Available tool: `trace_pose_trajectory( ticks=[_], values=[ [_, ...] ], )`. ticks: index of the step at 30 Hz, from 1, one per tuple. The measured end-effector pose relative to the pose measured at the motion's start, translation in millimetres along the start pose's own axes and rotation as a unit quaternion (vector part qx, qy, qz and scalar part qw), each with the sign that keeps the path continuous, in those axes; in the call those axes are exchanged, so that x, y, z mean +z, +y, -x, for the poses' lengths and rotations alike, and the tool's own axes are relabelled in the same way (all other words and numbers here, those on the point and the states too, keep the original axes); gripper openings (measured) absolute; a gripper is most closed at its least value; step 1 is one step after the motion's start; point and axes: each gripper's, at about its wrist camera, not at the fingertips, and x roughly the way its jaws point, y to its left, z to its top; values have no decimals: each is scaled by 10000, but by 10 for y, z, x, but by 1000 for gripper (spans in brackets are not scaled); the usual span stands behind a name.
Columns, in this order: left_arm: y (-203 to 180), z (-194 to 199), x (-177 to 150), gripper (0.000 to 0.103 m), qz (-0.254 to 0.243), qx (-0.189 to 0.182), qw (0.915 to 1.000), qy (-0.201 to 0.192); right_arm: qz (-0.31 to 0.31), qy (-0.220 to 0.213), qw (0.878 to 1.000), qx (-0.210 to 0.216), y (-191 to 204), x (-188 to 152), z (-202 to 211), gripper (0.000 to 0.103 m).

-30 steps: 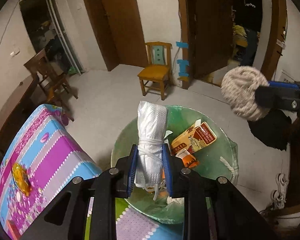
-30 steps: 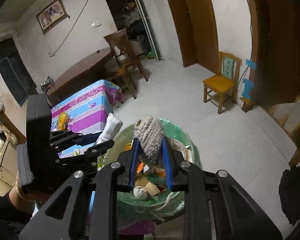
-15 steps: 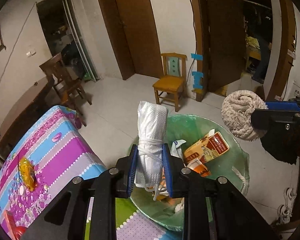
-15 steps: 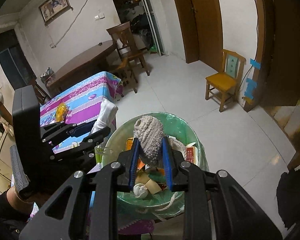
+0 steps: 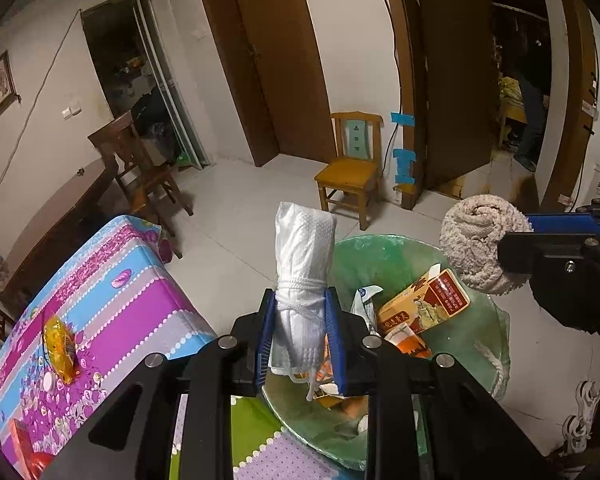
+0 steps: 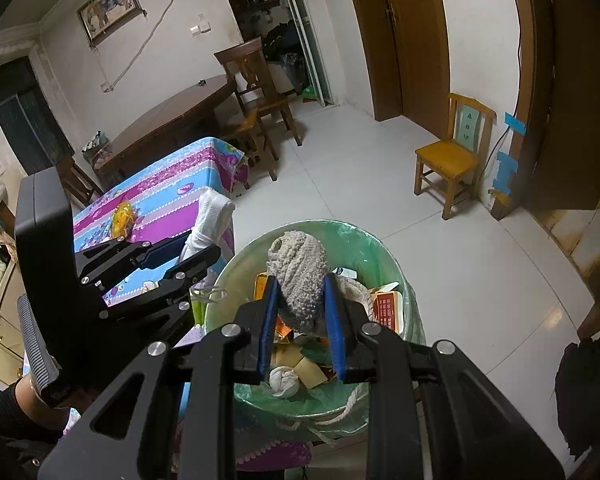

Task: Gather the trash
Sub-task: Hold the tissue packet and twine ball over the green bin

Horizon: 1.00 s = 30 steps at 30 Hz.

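Step in hand, as judged: two pieces of trash are carried to the bin [image 6: 396,264] and held over it, not yet dropped. The next move calls for the jaws to be let open while each bundle sits inside the rim, so nothing falls to the floor beside it.

Left of the bin: the table with the striped pink and blue cloth [image 5: 112,300] is seen, a yellow wrapped item [image 5: 60,346] lying on it, well apart from the bin.

At the bin's left edge: the left gripper [image 5: 300,330] is closed on a rolled white bundle tied with string [image 5: 302,260]. The bundle is clamped at its tied middle, upright, its top standing clear above the jaws. It is held over the near-left rim, so a small shift inward may be needed before release.

Over the bin's middle: the right gripper [image 6: 298,312] is clamped on a rolled beige knitted cloth [image 6: 300,276], squeezed between both blue pads [image 6: 268,320]. It is held directly above the contents.

Inside the bin: an orange carton [image 5: 424,304], paper scraps and a white wad [image 6: 284,380] are noted on the green liner.

Right of the bin: only bare floor is seen.
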Motion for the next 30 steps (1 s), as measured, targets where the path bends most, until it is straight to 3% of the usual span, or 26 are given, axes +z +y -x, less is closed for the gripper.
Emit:
trace_pose_trajectory(
  ticks=[20,22,24,30],
  values=[
    [-15,-117,3,26,2,-48,10000,56,-31,95,9999,48,19,-21,-113,22],
    [-27,-148,13,29,-65,-205,9997,96,36,163,9998,97,40,-25,-151,25],
    [-3,-182,16,47,-16,-266,9995,143,-37,149,9999,23,14,-30,-172,28],
    [89,-189,-13,49,36,-243,9996,120,-123,71,9999,-14,-72,-42,-128,28]
  ],
)
